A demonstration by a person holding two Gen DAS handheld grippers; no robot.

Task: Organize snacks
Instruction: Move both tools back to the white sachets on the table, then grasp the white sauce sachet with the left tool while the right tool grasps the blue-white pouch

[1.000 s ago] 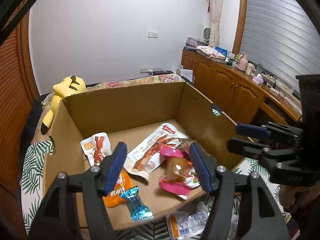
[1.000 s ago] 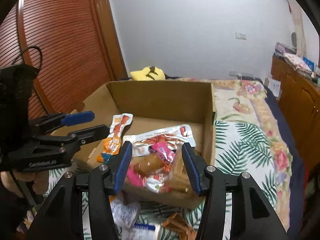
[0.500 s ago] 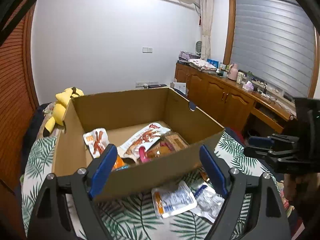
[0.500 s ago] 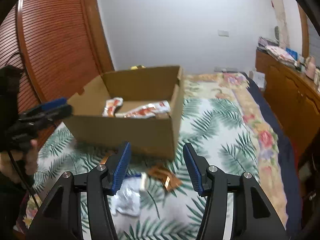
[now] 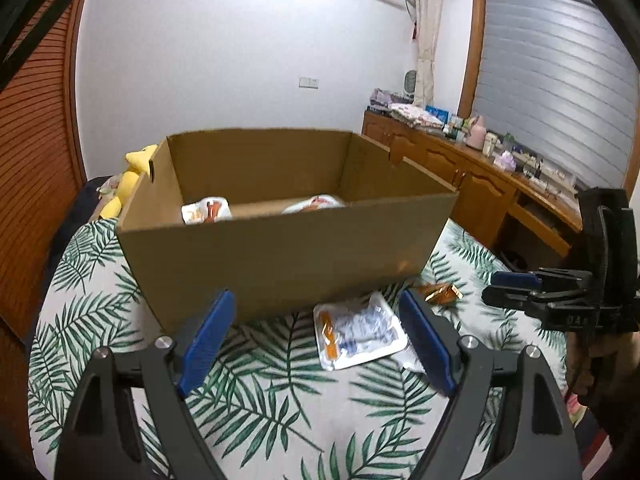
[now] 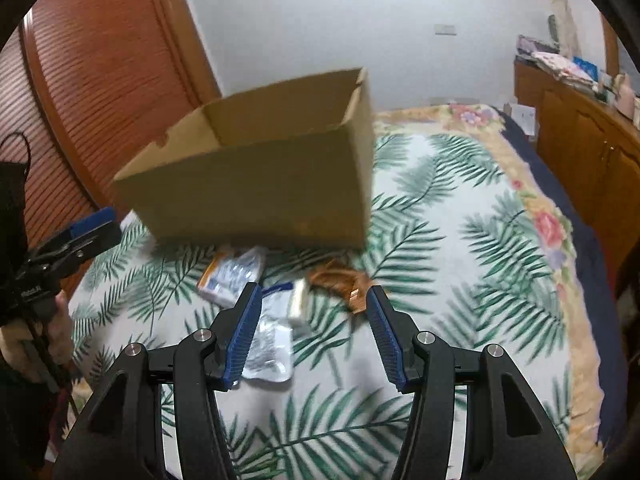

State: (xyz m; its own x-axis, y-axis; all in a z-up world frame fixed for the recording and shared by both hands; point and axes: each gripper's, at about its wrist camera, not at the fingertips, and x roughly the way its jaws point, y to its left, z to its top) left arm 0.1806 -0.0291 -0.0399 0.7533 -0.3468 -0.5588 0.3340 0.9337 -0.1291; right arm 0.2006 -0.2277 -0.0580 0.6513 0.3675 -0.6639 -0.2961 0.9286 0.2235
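An open cardboard box (image 5: pixel 288 248) (image 6: pixel 260 192) stands on the leaf-print bed cover, and snack packets (image 5: pixel 206 210) show over its front wall. In front of it lie a white-and-orange packet (image 5: pixel 358 332) (image 6: pixel 230 274), a clear silvery packet (image 6: pixel 276 332) and a brown wrapper (image 5: pixel 440 293) (image 6: pixel 340 280). My left gripper (image 5: pixel 316 340) hovers above the bed short of the box, open wide, nothing between its pads. My right gripper (image 6: pixel 314 328) is open over the silvery packet and the brown wrapper, gripping neither. Each gripper appears side-on in the other's view: the right (image 5: pixel 500 288), the left (image 6: pixel 92 228).
A yellow plush toy (image 5: pixel 128 184) lies behind the box. Wooden cabinets (image 5: pixel 480 184) with clutter on top line the right side, and a slatted wooden door (image 6: pixel 100 80) stands at the left. The bed cover (image 6: pixel 460 280) stretches away to the right of the box.
Both grippers have drawn back from above the box and sunk toward the bed in front of it. The left jaws stand wider. The box's front wall now hides most of its contents.
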